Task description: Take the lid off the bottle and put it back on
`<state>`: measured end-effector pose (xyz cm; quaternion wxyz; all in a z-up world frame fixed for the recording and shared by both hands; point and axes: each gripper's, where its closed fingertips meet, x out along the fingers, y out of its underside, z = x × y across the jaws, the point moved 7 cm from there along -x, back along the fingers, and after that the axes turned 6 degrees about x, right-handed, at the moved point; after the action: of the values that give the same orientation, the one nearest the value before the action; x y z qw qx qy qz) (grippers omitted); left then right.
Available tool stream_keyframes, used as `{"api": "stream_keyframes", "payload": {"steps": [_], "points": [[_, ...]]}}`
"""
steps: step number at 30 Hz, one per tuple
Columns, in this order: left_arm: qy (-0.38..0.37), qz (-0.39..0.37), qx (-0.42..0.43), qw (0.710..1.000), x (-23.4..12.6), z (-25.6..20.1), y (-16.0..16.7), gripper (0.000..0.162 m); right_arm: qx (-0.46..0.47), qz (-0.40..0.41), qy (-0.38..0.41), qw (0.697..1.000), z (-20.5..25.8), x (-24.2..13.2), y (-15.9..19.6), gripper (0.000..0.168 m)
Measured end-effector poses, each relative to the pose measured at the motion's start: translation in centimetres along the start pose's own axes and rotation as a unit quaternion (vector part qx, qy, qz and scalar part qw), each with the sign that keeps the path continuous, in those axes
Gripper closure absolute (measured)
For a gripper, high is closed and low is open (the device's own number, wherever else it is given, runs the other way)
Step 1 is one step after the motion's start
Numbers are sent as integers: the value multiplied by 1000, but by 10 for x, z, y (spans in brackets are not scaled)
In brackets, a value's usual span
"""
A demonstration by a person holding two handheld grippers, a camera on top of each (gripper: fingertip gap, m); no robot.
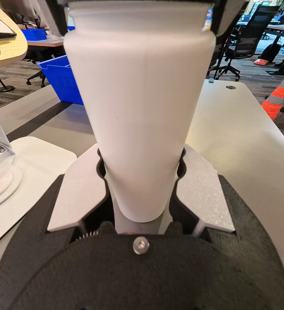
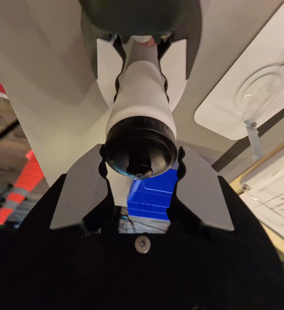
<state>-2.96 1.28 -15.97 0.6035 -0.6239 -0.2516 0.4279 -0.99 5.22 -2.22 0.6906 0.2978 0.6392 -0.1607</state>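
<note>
the white bottle (image 1: 138,109) fills the centre of the left wrist view, its long axis running straight away from the camera, base near the lens and neck at the top edge of the frame. the left hand-held gripper (image 1: 140,169) is clenched on the lower body of the bottle, one finger pressed to each side, holding it clear above the pale counter (image 1: 238,142).

in the right wrist view the same bottle points back toward the camera, lid end first. the black lid (image 2: 140,151) sits in the middle of the frame, on the bottle's neck as far as can be judged, though whether it is screwed tight cannot be told. the right hand-held gripper (image 2: 140,161) brackets the lid, a finger close at each side; the frame is blurred and i cannot tell whether the fingers are actually pressing the lid or standing just off it.

so the two hand-held grippers face each other along one line, the bottle's axis, left at the base end and right at the lid end. the right one is the nearer to the lid, and any twist would likely turn about that shared axis.

counted: one bottle, one lid, two hand-held grippers. off the task, one blue bin (image 1: 62,80) at middle left and one orange cone (image 1: 282,94) at the right edge.
</note>
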Motion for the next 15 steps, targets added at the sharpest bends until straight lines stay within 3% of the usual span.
{"api": "stream_keyframes", "payload": {"steps": [7,10,15], "points": [[1,-3,-3,1000,0,0,0,77,94,-81,-49,991,0,2,11,91],[0,-3,-1,1000,0,0,0,77,69,-64,-30,995,1,2,10,91],[0,-3,-2,1000,0,0,0,77,-52,38,63,996,4,3,3,92]]}}
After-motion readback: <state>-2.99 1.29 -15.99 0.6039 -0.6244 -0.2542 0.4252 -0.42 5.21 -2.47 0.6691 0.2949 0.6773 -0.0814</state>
